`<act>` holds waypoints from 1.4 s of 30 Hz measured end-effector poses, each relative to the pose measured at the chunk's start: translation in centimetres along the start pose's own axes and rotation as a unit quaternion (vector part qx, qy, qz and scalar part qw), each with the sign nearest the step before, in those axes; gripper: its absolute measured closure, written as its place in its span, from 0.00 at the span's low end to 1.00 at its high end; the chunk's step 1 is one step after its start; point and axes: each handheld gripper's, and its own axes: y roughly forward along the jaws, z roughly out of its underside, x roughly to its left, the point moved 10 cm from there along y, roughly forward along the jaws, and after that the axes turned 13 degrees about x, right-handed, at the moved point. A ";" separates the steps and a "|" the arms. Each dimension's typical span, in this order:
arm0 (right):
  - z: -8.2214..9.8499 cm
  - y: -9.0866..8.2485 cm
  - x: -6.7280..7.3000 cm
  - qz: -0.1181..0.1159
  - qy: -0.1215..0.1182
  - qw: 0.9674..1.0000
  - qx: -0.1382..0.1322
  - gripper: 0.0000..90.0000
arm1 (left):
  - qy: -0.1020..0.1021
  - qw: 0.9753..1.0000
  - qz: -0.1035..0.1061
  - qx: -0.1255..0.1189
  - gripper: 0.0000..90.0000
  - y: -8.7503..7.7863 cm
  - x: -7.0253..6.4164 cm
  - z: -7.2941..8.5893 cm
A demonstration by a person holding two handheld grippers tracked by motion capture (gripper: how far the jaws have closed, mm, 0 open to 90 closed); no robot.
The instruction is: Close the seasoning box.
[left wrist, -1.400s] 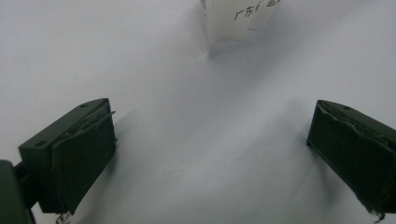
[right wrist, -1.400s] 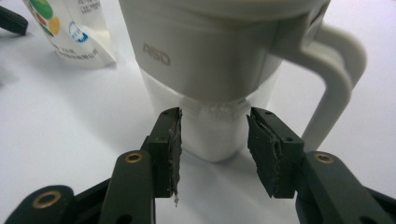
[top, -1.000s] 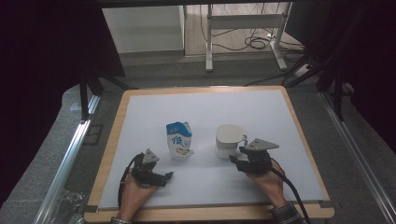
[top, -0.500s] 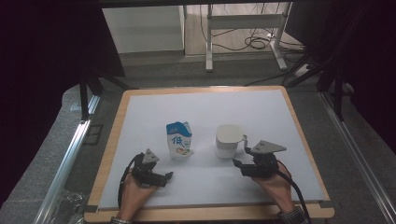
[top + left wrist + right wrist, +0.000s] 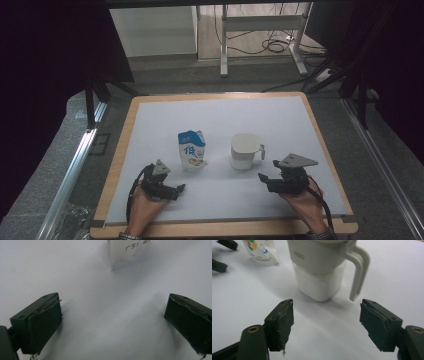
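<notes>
Tongs point(image 5: 327, 322) open, carton point(image 5: 191, 150) printed "低"

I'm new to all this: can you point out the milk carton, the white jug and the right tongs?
milk carton point(image 5: 192, 149), high view, front face.
white jug point(image 5: 319, 270), right gripper view, body.
right tongs point(image 5: 325, 325), right gripper view, gap between open tips.

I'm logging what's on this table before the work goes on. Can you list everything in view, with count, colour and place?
milk carton: one, blue and white, left of centre on the table
lidded jug: one, white, handle towards the right, beside the carton and apart from it
table: one, white top with a wooden rim
desk frame: one, pale metal, on the floor beyond the table
cables: several, black, on the floor by the frame
left gripper: one, black, near the front edge, jaws wide open on nothing
right gripper: one, black, jaws just opening, nothing between them, pointing at the jug
</notes>
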 end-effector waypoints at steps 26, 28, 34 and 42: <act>5.0 0.8 -2.4 0.043 0.029 0.998 0.037 0.28 | 0.000 1.000 0.000 0.000 0.01 0.0 0.0 0.0; 5.3 1.1 -2.4 0.042 0.032 0.998 0.041 0.28 | 0.002 1.000 -0.001 0.001 0.01 0.0 0.0 0.0; 6.2 2.1 -2.6 0.054 0.033 0.996 0.060 0.25 | 0.002 1.000 -0.001 0.001 0.01 0.0 0.0 0.0; 6.6 2.2 -2.7 0.051 0.042 0.998 0.024 0.25 | 0.002 1.000 -0.001 0.001 0.01 0.0 0.0 0.0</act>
